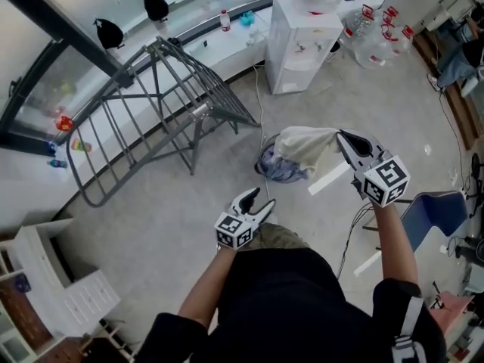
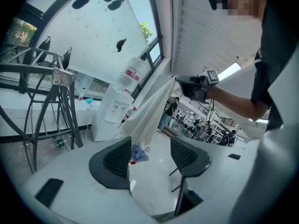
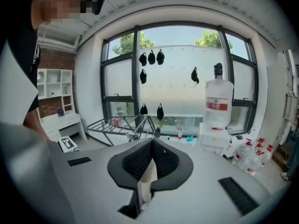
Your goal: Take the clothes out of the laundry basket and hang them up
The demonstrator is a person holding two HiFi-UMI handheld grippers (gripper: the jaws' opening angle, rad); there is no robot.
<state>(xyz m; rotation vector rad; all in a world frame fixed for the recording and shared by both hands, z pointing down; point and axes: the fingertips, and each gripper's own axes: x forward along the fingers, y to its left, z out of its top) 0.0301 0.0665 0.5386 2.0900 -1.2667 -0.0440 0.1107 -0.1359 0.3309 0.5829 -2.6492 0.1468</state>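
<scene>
- drying rack (image 1: pixel 151 104): far left by the window, unfolded, bars bare. Ready for clothes, well apart from the basket.
- left gripper (image 1: pixel 259 200): jaws apart, nothing between the pads. It sits low near the body, aimed at the hanging cloth, probably kept free to catch a lower edge.
- laundry basket (image 1: pixel 271 169): on the floor, bluish clothes inside.
- cream garment (image 1: pixel 306 146): hangs over the basket; can't tell if its lower end clears the pile.
- right gripper (image 1: pixel 342 136): clamped on the garment's corner, held high so the cloth drapes straight.
</scene>
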